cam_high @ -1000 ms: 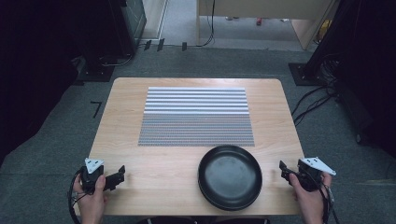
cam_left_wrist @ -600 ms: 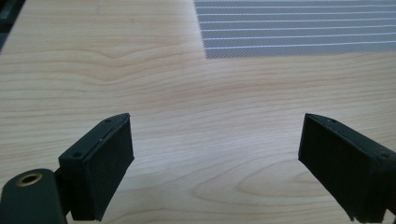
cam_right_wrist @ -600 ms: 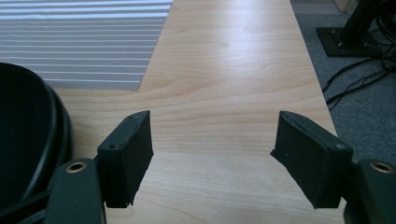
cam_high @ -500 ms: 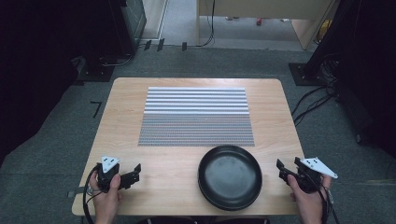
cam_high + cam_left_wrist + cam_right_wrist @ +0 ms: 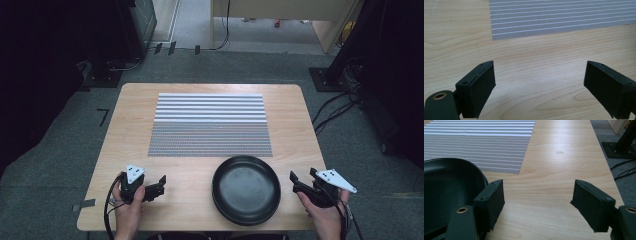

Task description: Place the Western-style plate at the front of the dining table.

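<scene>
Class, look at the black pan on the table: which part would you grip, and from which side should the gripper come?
Grip the rim of the black pan on its right edge, coming in level from the right with the right gripper, which is open and nearest. The pan shows no handle, and its shallow raised wall is thin enough to fit between the jaws, one inside and one outside. It probably needs a firm pinch.

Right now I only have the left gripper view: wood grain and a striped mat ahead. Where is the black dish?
Observer: The black dish sits near the table's front edge, just below the striped mat.
Operator: Is the right hand-held gripper on it?
Observer: No. The right hand-held gripper is beside the dish's right rim, jaws open, nothing between them.
Operator: Is the mat under the dish?
Observer: The dish's far rim just overlaps the mat's near edge.
</scene>
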